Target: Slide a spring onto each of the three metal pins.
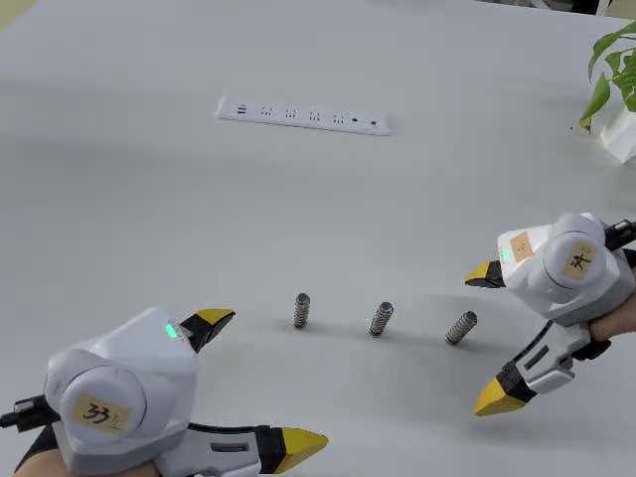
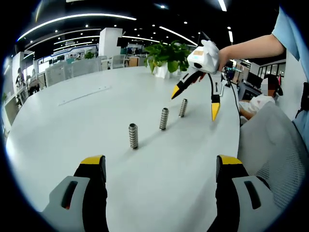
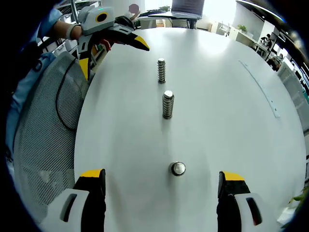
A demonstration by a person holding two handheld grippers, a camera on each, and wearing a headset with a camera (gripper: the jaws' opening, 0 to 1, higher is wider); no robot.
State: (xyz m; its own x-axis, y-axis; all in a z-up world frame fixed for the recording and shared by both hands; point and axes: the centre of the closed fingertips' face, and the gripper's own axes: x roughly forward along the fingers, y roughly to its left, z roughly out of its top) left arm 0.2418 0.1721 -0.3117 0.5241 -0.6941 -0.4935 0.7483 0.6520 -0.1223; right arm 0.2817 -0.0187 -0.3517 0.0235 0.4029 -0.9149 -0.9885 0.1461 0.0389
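Two tools sit nearest the viewer, both spread wide and holding nothing: the left tool (image 1: pixel 260 383) low on the near side, the right tool (image 1: pixel 484 340) off to the right. Between and just beyond them, three springs (image 1: pixel 381 318) stand in a row on the pale surface (image 1: pixel 149 219), each apparently already sleeved over one of the pins (image 3: pixel 178 168), whose round top shows end-on in the right gripper view. The coils look small, light and slick, springy along their length and likely to roll or tip if nudged. A gentle pinch across the mid-coil would suit best. Farther back lie a power strip (image 1: pixel 303 115) and a plant (image 1: pixel 616 79).
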